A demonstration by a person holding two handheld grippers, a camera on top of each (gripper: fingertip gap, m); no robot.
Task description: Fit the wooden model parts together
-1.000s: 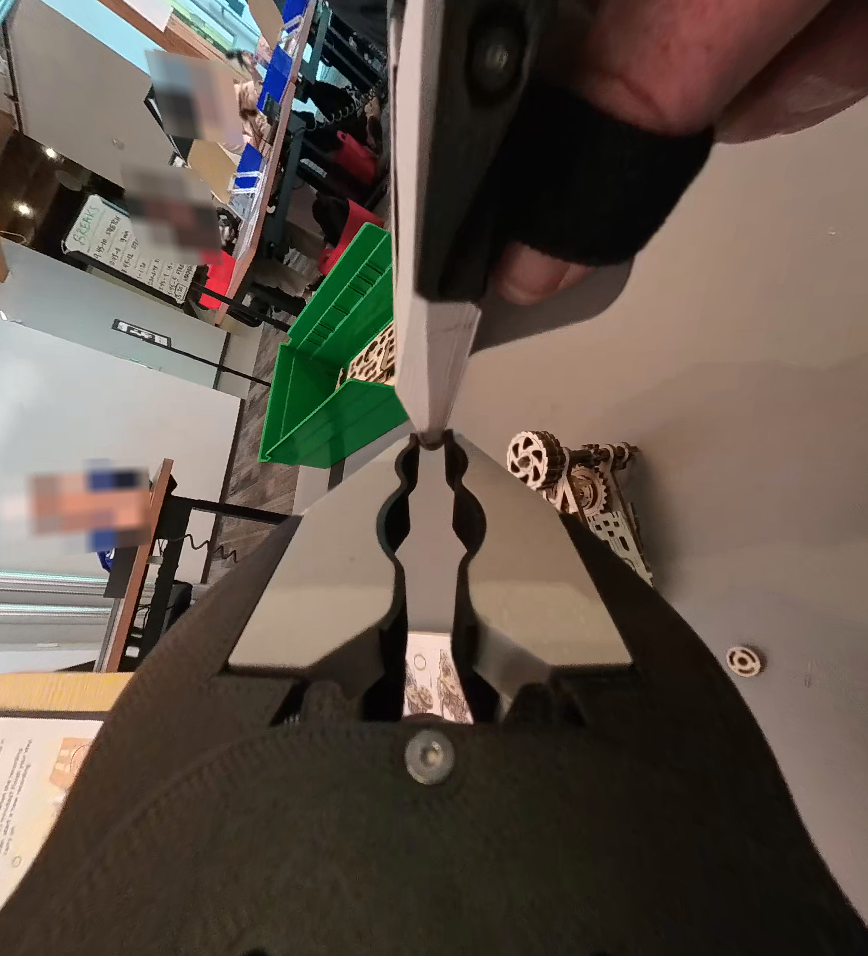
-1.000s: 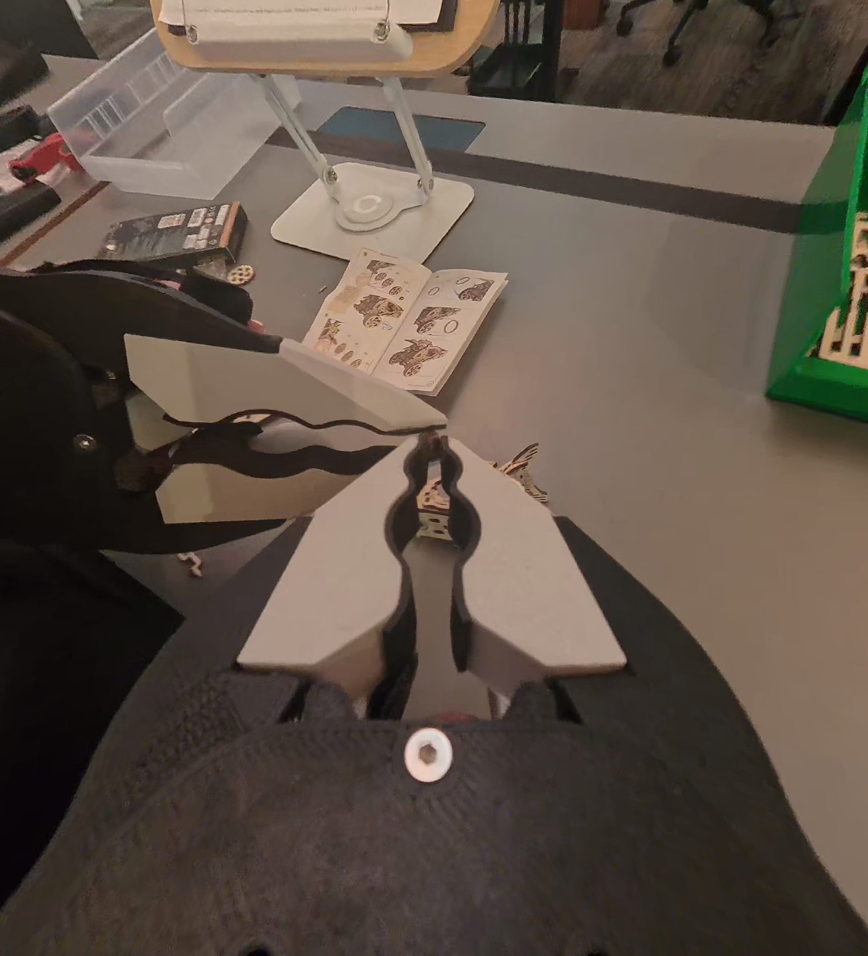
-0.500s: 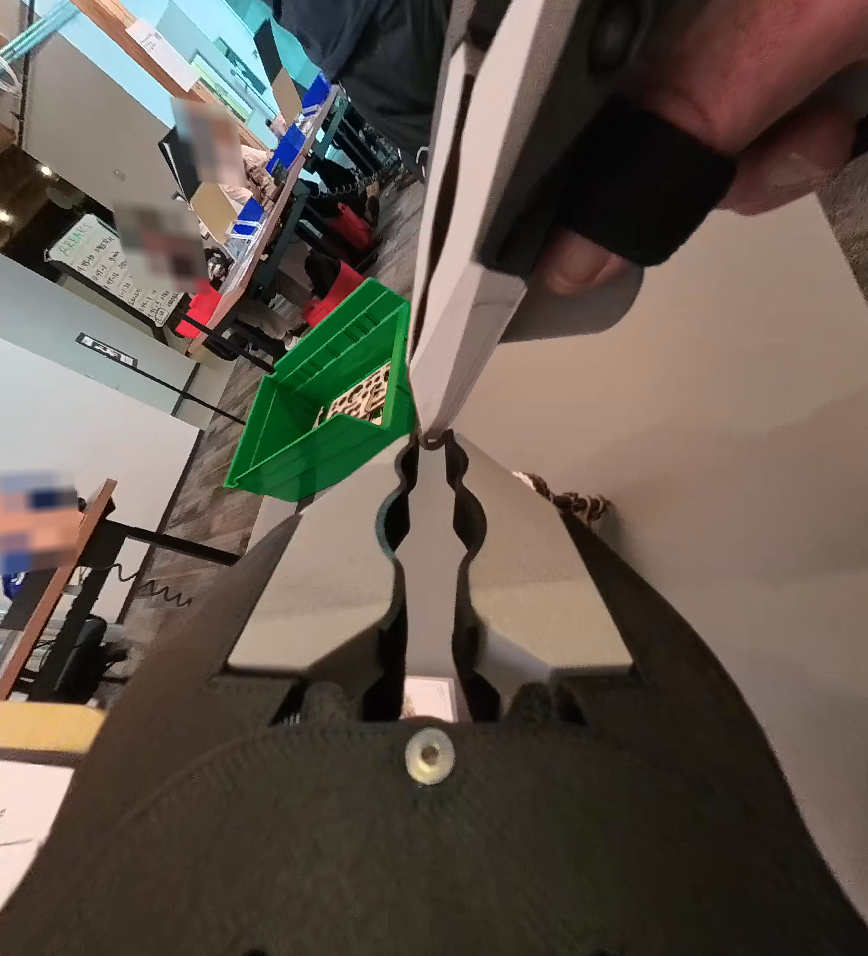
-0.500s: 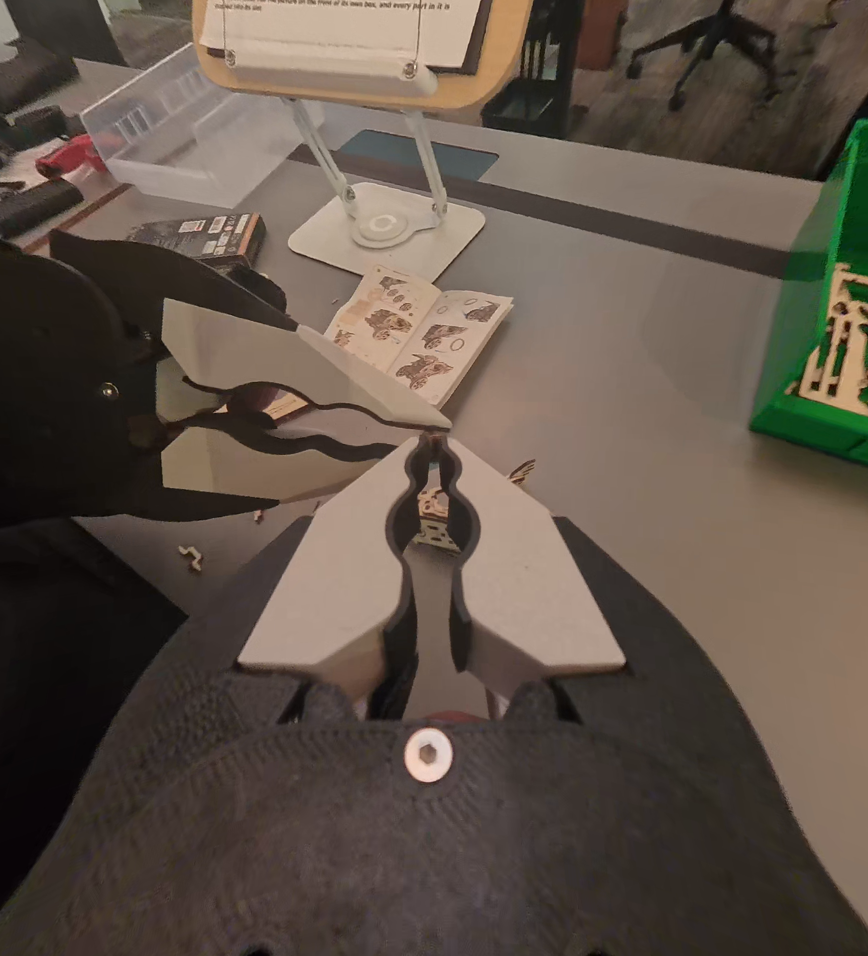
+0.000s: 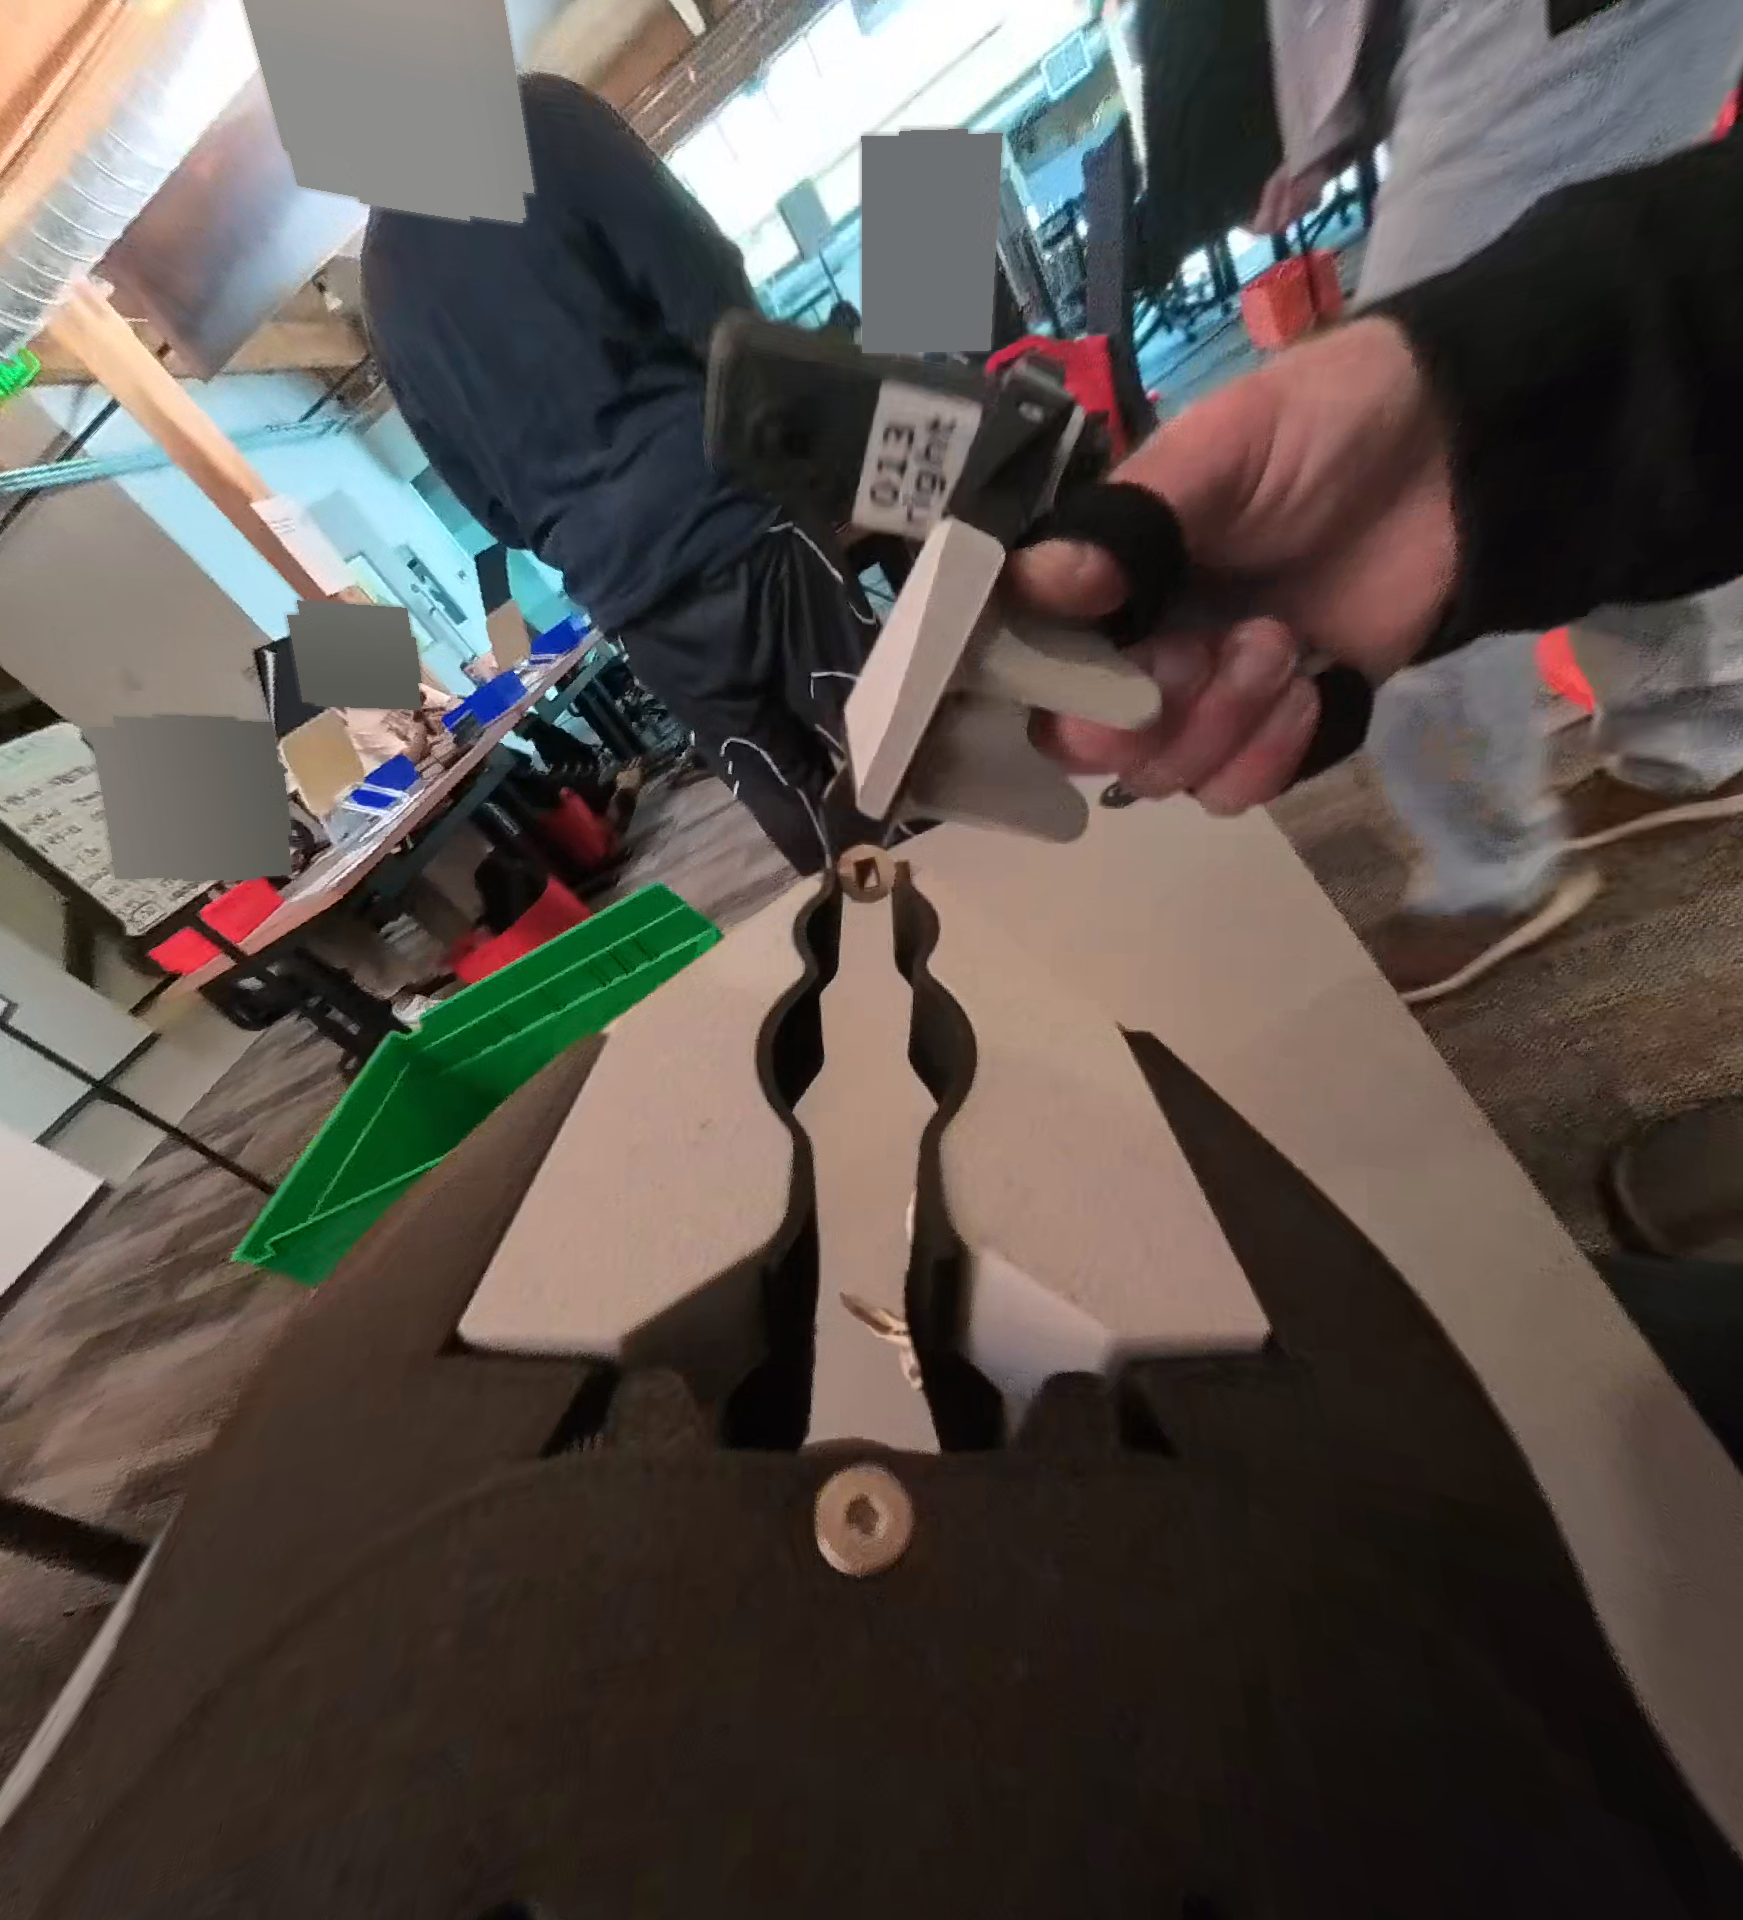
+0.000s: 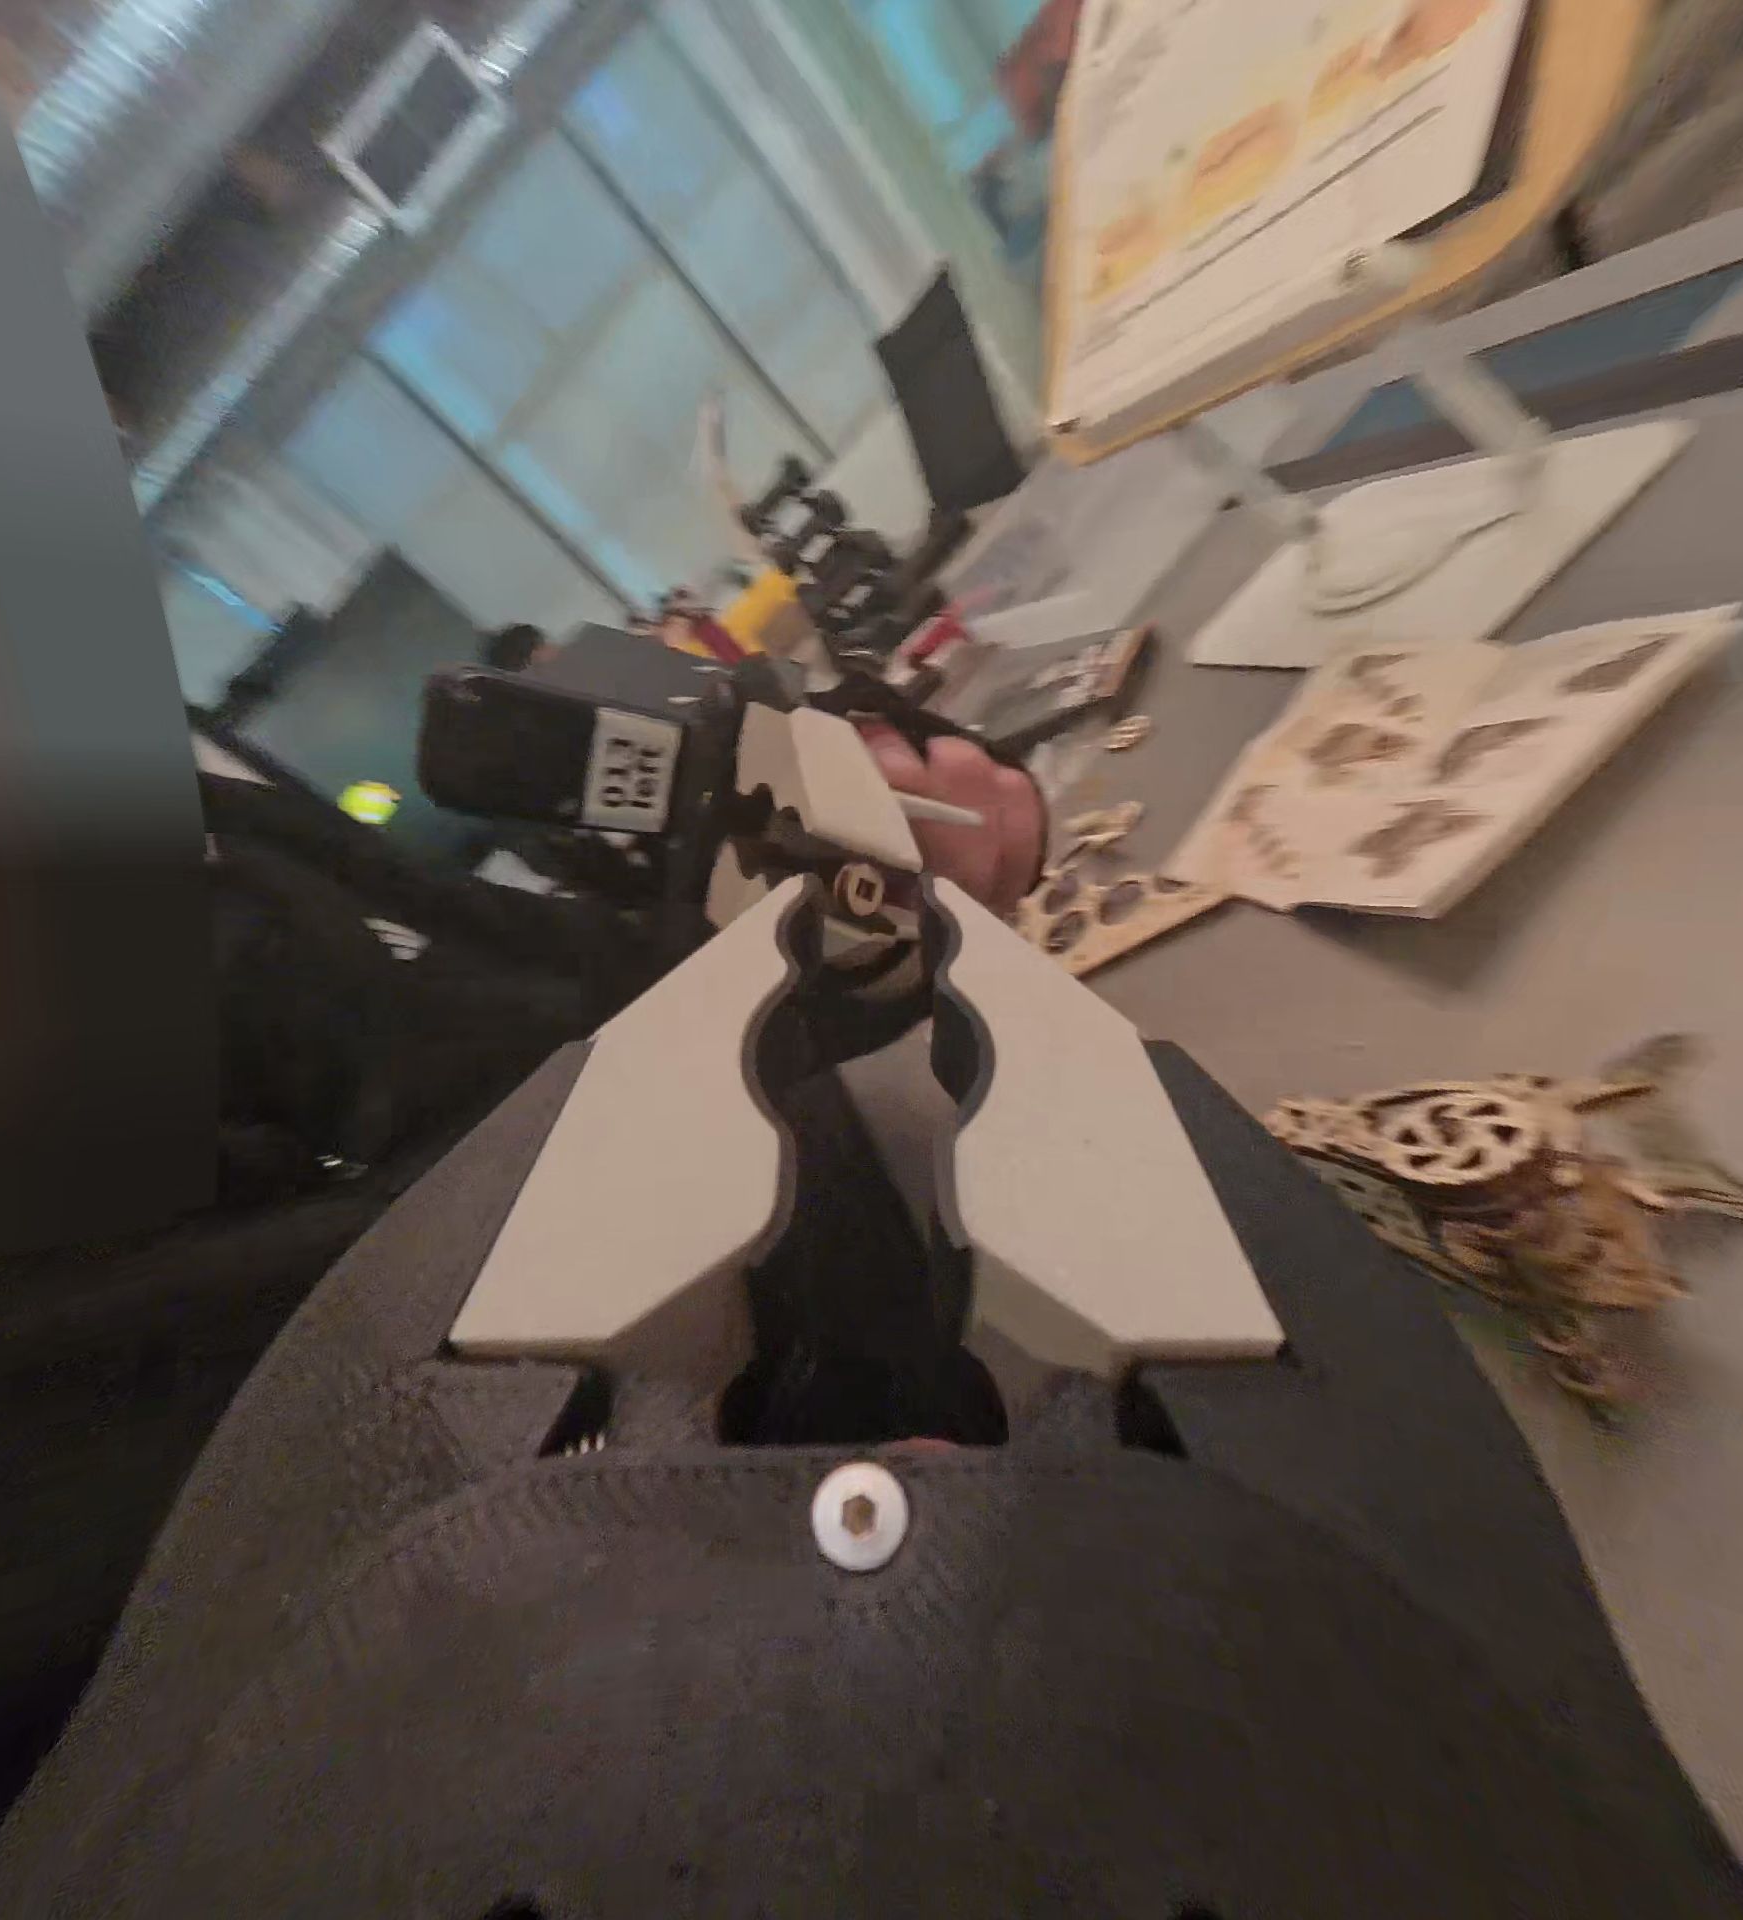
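Both grippers are lifted off the bench (image 6: 1625,997). The left gripper (image 5: 865,871) has its jaws clenched on a small wooden ring (image 5: 865,871). The right gripper (image 6: 862,894) has jaws nearly closed; whether they grip I cannot tell. The wooden model (image 6: 1501,1195) sits near the bench edge.

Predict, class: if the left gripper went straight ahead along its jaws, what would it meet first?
Probably the right gripper, whose tips sit just beyond the small wooden piece the left gripper pinches; depth is uncertain.

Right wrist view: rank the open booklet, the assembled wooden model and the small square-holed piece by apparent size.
1. Open booklet, largest in the picture.
2. Assembled wooden model, slightly smaller, but nearer the camera and blurred, so this order is unsure.
3. Small square-holed piece, clearly smallest.
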